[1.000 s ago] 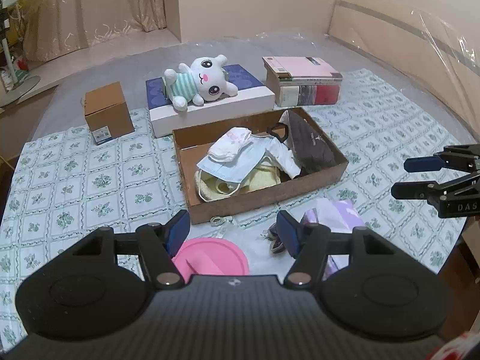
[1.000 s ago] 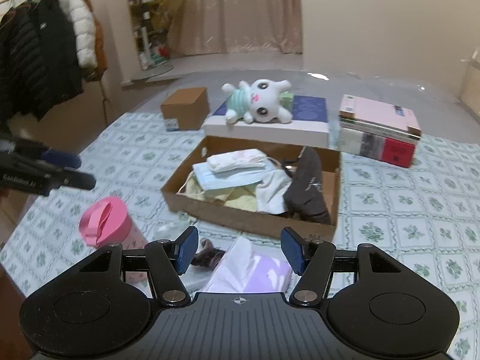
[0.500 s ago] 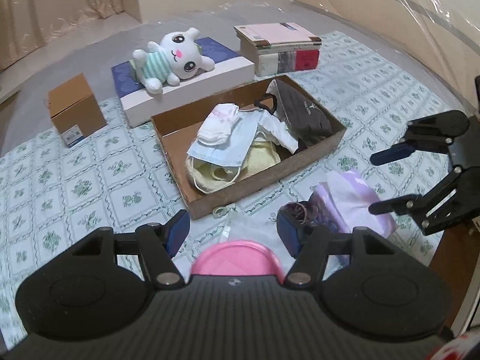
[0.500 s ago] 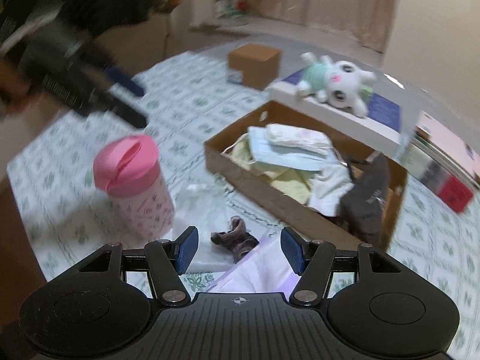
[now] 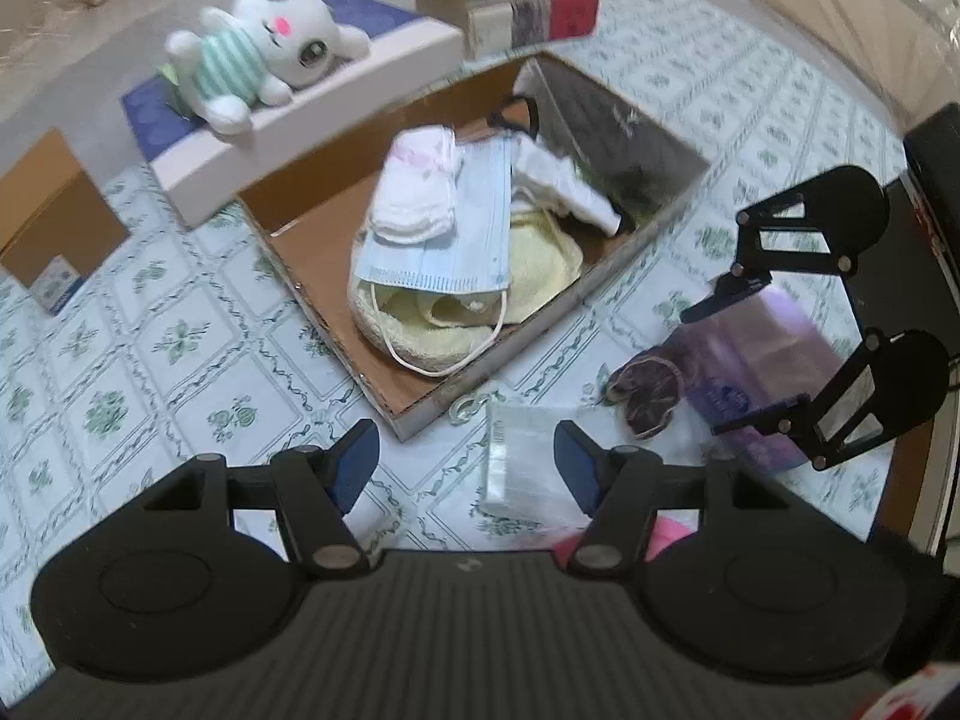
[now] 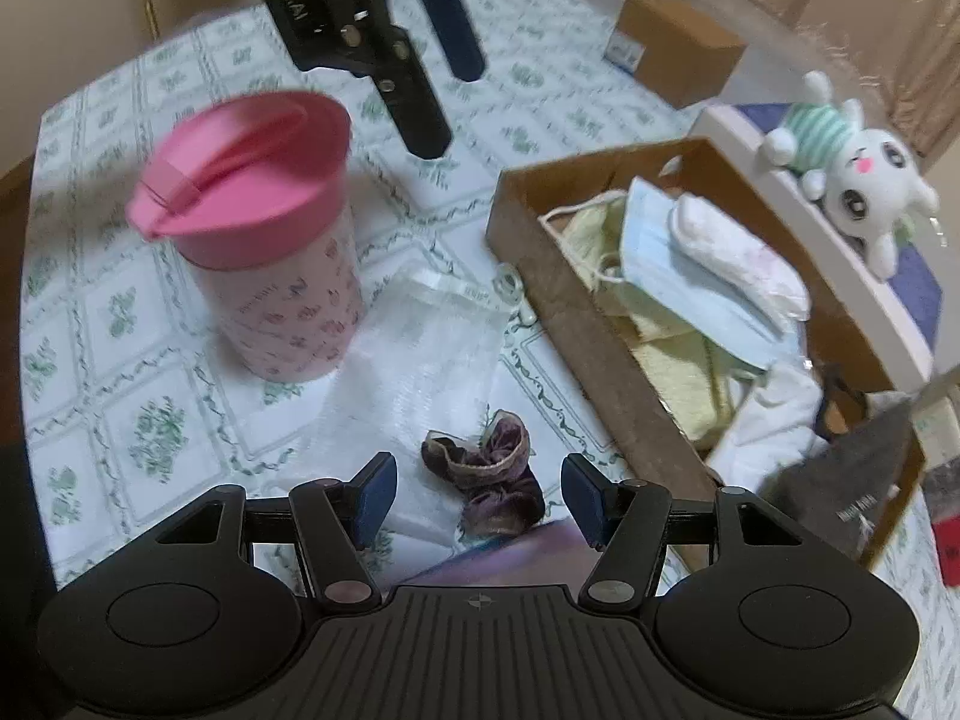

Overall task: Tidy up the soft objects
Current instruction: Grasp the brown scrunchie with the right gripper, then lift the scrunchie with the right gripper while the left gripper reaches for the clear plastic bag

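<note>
A brown cardboard box (image 5: 312,222) (image 6: 576,324) holds a blue face mask (image 5: 462,240), a white pad (image 5: 414,198), yellow cloth (image 5: 534,264) and a grey pouch (image 5: 606,126). A purple scrunchie (image 6: 486,474) (image 5: 648,390) lies on the cloth in front of the box, beside a clear plastic bag (image 6: 420,342) (image 5: 522,456) and a purple packet (image 5: 762,372). My right gripper (image 6: 477,498) is open just above the scrunchie. My left gripper (image 5: 465,468) is open and empty above the clear bag.
A pink lidded cup (image 6: 264,252) stands left of the clear bag. A white plush rabbit (image 5: 264,54) lies on a white box behind the cardboard box. Stacked books (image 5: 510,6) and a small brown box (image 5: 48,222) stand further back.
Both grippers have tilted down and moved in over the items in front of the box. The right gripper has come close over the scrunchie. Both stayed open.
</note>
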Motion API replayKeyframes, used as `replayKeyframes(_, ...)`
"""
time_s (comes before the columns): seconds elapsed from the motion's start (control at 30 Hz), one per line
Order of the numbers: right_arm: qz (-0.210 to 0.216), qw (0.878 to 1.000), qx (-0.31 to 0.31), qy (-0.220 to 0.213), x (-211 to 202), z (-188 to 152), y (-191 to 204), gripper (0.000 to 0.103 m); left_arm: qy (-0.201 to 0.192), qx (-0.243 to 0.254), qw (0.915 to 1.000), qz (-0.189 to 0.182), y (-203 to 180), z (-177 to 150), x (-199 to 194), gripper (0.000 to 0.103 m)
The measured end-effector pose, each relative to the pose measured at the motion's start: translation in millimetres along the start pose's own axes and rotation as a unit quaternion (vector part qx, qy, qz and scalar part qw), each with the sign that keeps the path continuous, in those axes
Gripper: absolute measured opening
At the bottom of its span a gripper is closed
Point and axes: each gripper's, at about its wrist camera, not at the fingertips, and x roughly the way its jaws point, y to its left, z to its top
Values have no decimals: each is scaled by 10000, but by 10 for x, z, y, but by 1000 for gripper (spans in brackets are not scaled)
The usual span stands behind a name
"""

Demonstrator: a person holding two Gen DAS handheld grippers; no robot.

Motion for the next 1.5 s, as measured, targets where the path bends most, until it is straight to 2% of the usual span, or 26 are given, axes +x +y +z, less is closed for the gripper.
replayKeyframes(0.3, 333, 9987, 58, 382, 399, 84, -142, 60, 618, 59, 9963, -597, 139, 112, 583, 61)
replayKeyframes(0.33, 343, 9986, 60, 389, 417, 88, -146, 56, 681, 90, 9957, -618, 136, 120, 634, 61)
replayKeyframes(0.4, 391, 9983, 146, 403, 449, 97, -171, 34, 775, 116, 9946, -685, 129, 129, 724, 60)
replayKeyframes(0.43, 407, 9982, 214, 380, 450, 101, -194, 32, 807, 113, 9942, -708, 124, 128, 762, 60)
replayKeyframes(0.5, 417, 9982, 302, 301, 433, 111, -228, 21, 886, 135, 9931, -750, 122, 129, 838, 60)
replayKeyframes(0.83, 223, 9974, 686, -31, 331, 143, -374, 19, 1344, 370, 9865, -861, 40, 148, 1111, 59)
replayKeyframes(0.93, 194, 9972, 716, -79, 326, 145, -384, 19, 1474, 479, 9841, -865, 4, 180, 1167, 55)
replayKeyframes(1.1, 152, 9969, 753, -157, 308, 127, -399, 19, 1909, 910, 9733, -892, -127, 219, 1298, 55)
replayKeyframes(1.27, 120, 9964, 807, -230, 309, 130, -439, 19, 2365, 1332, 9603, -648, -207, 225, 1428, 55)
replayKeyframes(1.5, 122, 9965, 793, -238, 318, 91, -444, 19, 2465, 1342, 9586, -490, -336, 230, 1445, 55)
